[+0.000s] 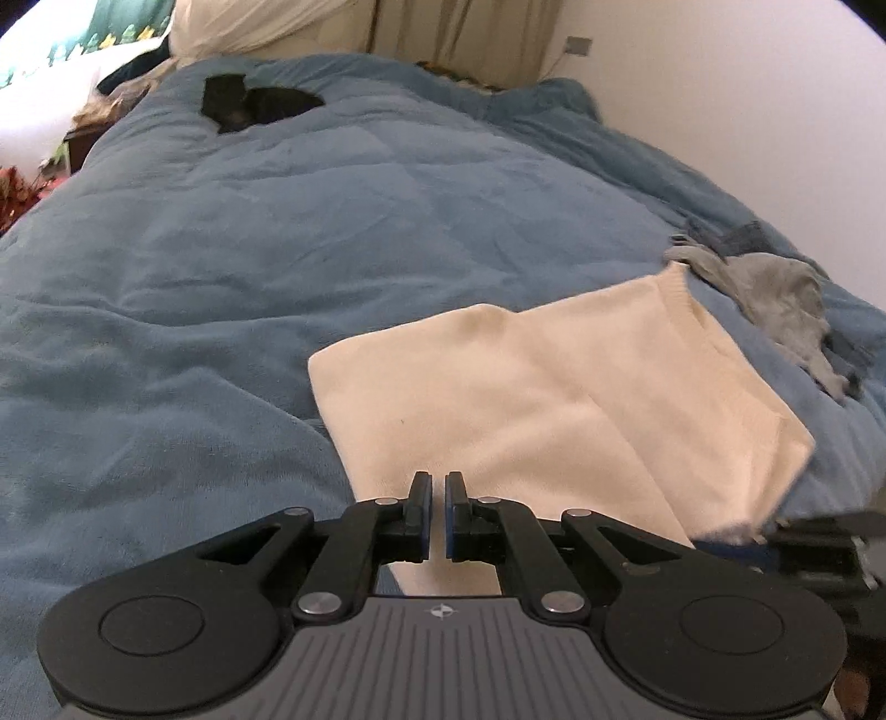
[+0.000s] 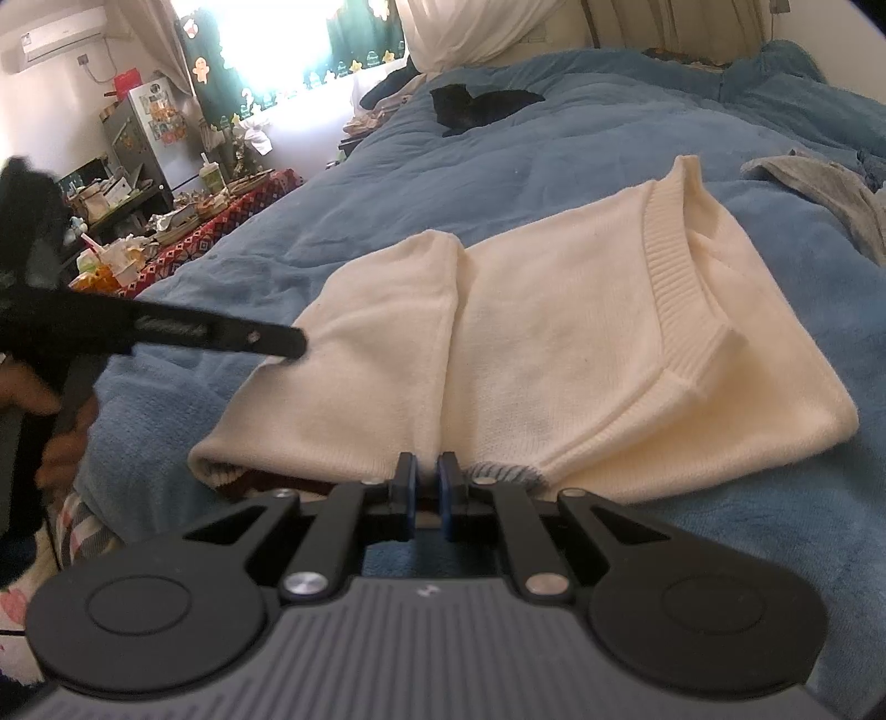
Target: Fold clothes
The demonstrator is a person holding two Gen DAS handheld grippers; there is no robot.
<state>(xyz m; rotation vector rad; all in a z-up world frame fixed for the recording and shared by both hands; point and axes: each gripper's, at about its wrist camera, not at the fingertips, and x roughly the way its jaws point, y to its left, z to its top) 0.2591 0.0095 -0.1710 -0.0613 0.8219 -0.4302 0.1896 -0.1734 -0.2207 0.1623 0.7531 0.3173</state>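
Each camera sat just behind its own tool, looking forward and downward along the fingers, low over the bed [image 1: 221, 266]; the left view hung over the sweater's [image 1: 498, 387] left part, facing up the bed to the wall [image 1: 720, 83]; the right view sat at the sweater's near hem, close, facing the window [image 2: 277, 44], with the left tool [image 2: 293, 343] entering from its left; both shared the sweater, the black garment [image 1: 260, 105] and the grey garment [image 1: 775, 299].
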